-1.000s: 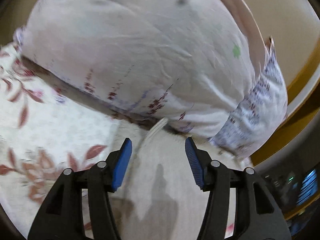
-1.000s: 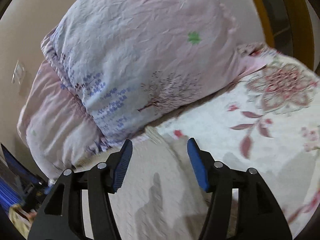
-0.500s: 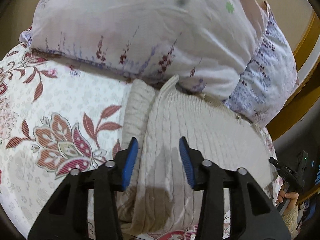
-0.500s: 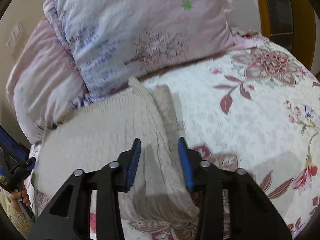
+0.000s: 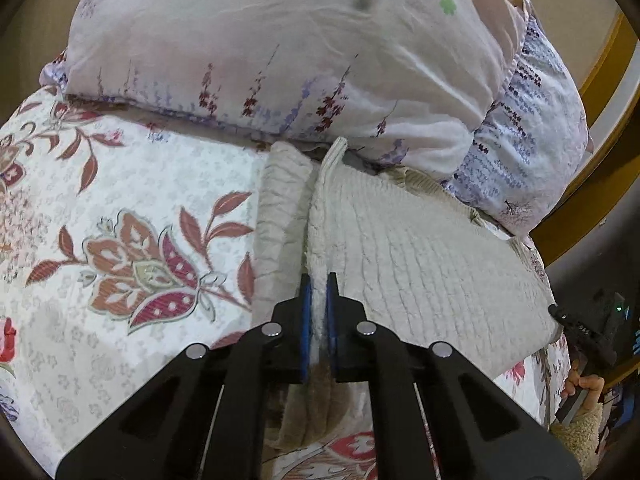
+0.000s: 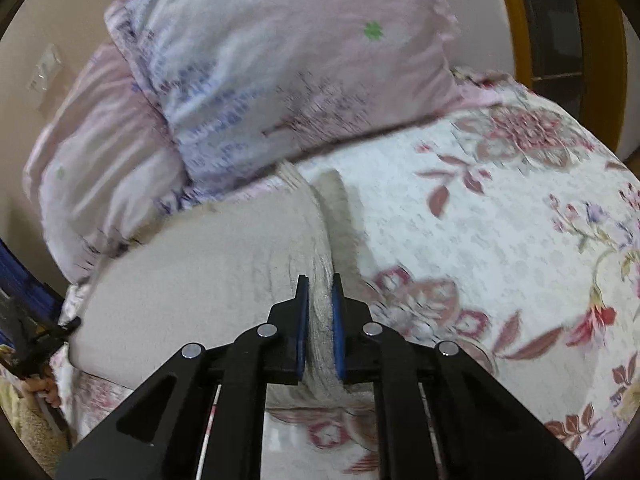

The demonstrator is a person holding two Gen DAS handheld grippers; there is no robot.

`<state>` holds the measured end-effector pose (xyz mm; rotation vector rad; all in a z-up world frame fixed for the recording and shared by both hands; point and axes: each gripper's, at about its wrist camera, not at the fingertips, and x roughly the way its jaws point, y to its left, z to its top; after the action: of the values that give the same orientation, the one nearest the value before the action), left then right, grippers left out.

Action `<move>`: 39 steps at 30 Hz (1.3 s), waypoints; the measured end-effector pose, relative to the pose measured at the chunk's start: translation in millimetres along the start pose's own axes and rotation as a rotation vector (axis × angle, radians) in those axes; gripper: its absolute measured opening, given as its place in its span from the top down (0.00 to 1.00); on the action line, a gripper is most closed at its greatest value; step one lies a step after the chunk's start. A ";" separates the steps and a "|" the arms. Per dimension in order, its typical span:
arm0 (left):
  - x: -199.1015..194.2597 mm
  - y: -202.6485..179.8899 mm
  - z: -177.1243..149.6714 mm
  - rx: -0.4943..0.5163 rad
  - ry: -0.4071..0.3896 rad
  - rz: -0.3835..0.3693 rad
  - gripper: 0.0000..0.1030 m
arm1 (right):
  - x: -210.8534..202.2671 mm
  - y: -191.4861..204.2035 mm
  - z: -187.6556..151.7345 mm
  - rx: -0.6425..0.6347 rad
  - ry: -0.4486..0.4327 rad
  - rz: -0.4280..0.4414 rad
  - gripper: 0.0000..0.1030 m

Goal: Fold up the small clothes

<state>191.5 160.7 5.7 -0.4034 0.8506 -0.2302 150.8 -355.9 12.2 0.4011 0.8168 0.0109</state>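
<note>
A cream cable-knit sweater (image 5: 420, 256) lies flat on the floral bedsheet (image 5: 120, 216), its top edge against the pillows. My left gripper (image 5: 319, 284) is shut on the sweater's left side fold, with knit fabric pinched between the blue pads. A folded sleeve (image 5: 280, 208) lies just left of that fold. In the right wrist view the same sweater (image 6: 208, 272) shows, and my right gripper (image 6: 320, 286) is shut on its right side fold. The other gripper and a hand show at each view's edge.
Two floral pillows (image 5: 280, 52) lean at the head of the bed, one overlapping the other (image 6: 280, 68). A wooden frame (image 5: 600, 80) stands beyond the bed's edge. Floral sheet (image 6: 500, 240) stretches to the right of the sweater.
Both grippers pulled back from the pillows, came down on the sweater's side edges and closed from wide open to pinching the knit fabric.
</note>
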 end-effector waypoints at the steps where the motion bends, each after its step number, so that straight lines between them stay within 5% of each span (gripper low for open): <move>1: 1.3 1.3 -1.1 -0.004 0.006 0.002 0.94 | 5.0 -3.2 -2.4 0.010 0.016 -0.010 0.90; 16: 4.4 2.2 -10.0 0.009 0.002 0.021 0.88 | 2.8 9.1 -12.6 -0.072 0.011 -0.106 0.88; 21: -12.9 -5.5 -5.5 0.017 -0.086 0.031 0.48 | -13.1 20.7 -1.4 -0.092 -0.069 -0.101 0.78; 24: -22.4 -23.3 -5.2 0.091 -0.166 0.048 0.40 | -11.4 38.8 4.6 -0.140 -0.077 -0.048 0.78; 29: -8.7 -47.5 -9.7 0.182 -0.132 0.037 0.35 | 11.8 60.1 2.3 -0.212 -0.008 -0.028 0.78; 33: 12.5 -48.7 -15.2 0.198 -0.034 0.058 0.32 | 33.7 48.5 -3.1 -0.159 0.079 -0.035 0.73; 39: 17.0 -53.3 -18.0 0.227 -0.024 0.057 0.23 | 34.9 49.4 0.0 -0.122 0.114 -0.038 0.70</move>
<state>186.6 102.2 6.6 -0.1690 0.8010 -0.2656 182.0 -304.6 5.0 0.2715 0.9313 0.0483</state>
